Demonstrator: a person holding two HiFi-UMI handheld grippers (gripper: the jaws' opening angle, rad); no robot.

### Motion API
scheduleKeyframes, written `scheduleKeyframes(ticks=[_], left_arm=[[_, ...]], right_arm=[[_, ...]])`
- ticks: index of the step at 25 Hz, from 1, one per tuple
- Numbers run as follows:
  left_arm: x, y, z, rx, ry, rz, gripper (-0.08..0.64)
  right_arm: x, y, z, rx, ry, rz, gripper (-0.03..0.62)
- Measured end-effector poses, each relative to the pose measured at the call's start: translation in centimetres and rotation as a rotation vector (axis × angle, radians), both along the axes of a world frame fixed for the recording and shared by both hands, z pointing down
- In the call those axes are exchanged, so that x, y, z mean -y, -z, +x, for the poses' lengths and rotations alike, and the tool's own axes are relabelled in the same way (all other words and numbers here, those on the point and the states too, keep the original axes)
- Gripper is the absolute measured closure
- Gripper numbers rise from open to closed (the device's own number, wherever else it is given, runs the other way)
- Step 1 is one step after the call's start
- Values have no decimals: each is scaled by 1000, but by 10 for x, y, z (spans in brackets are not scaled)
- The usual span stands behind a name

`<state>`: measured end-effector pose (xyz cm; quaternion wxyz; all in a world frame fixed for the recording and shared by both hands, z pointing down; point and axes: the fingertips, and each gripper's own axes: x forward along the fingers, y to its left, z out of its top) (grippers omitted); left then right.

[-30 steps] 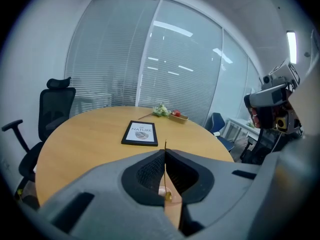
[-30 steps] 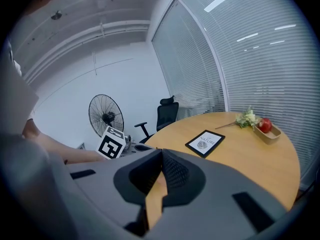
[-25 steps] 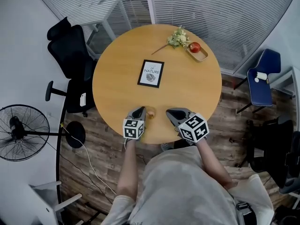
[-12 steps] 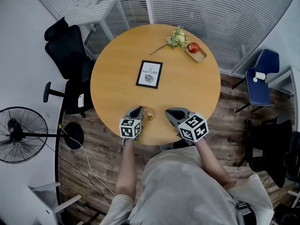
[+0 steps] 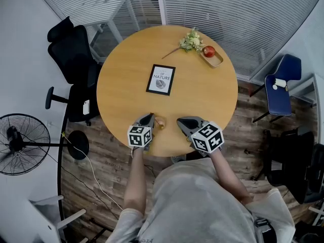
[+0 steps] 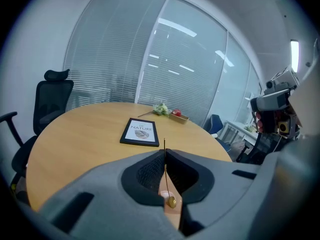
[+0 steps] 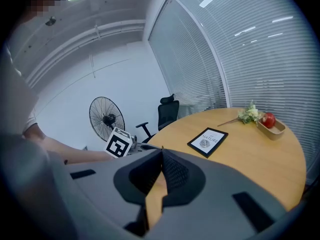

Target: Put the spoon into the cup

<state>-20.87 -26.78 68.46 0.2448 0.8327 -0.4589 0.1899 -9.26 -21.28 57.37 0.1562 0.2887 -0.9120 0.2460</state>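
My left gripper (image 5: 148,119) stands at the near edge of the round wooden table (image 5: 202,92), shut on a thin gold spoon (image 6: 165,170). The spoon's stem rises between the jaw tips (image 6: 164,153) and its small round end sits low, close to the camera. A small tan cup (image 5: 160,121) stands on the table just right of the left gripper's tip, between the two grippers. My right gripper (image 5: 181,121) is to the right of the cup, shut (image 7: 161,152) with nothing seen between its jaws. The spoon does not show in the head view.
A black-framed "Nature" picture (image 5: 161,79) lies mid-table. At the far edge are a flower sprig (image 5: 191,40) and a small tray with a red apple (image 5: 209,51). A black office chair (image 5: 68,49), a floor fan (image 5: 20,143) and a blue chair (image 5: 283,80) surround the table.
Almost nothing has changed. The head view has drifted a little, and both grippers and the cup keep their places at the near table edge.
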Motion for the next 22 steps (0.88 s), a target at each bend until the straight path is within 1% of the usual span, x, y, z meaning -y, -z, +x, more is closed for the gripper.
scheduleKeyframes(ticks=[15, 22], left_arm=[[3, -3, -4, -23, 45, -8, 548], [-2, 1, -3, -33, 39, 0, 546]], right_arm=[[-6, 4, -1, 0, 21, 3, 595], [-11, 3, -3, 16, 24, -7, 595]])
